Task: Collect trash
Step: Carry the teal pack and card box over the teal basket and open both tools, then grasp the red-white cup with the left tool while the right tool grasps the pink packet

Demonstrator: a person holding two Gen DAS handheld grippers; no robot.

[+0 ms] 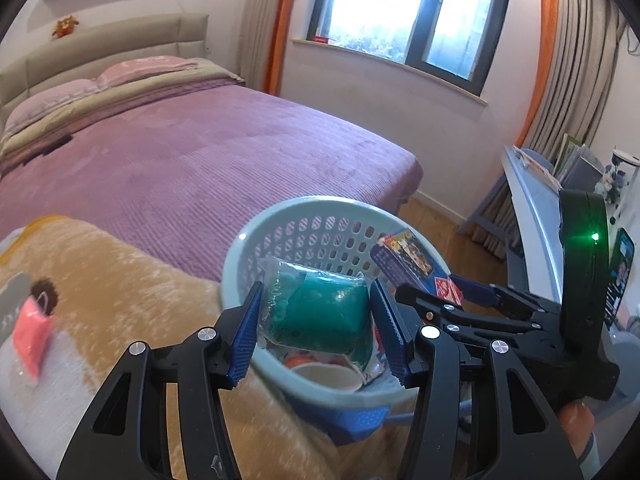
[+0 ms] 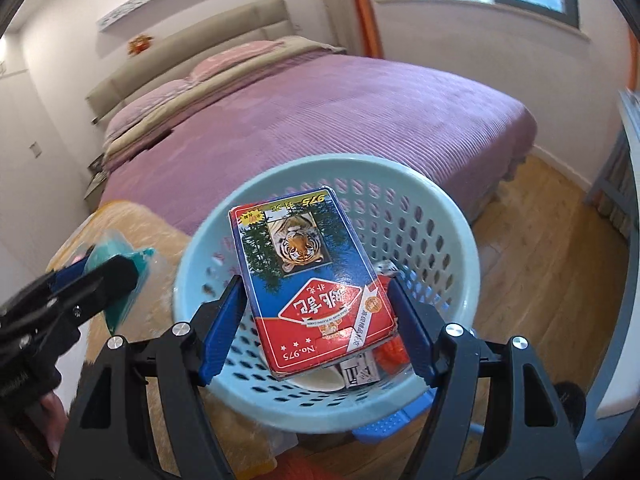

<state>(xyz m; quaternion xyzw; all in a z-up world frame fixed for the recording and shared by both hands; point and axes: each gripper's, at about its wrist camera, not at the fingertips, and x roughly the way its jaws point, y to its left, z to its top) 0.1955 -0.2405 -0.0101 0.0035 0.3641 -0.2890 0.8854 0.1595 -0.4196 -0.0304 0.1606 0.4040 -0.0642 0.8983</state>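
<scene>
Holding both loads above the pale blue basket (image 2: 448,248), the two tongs present a release risk: the left tongs (image 1: 316,332) are clamped on a green packet (image 1: 320,312) near the rim nearest the bed (image 1: 200,152), and a careless drop could let it slide out onto the blanket; the right tongs (image 2: 316,320) grip a card box (image 2: 308,280) over the centre, but the two could collide
</scene>
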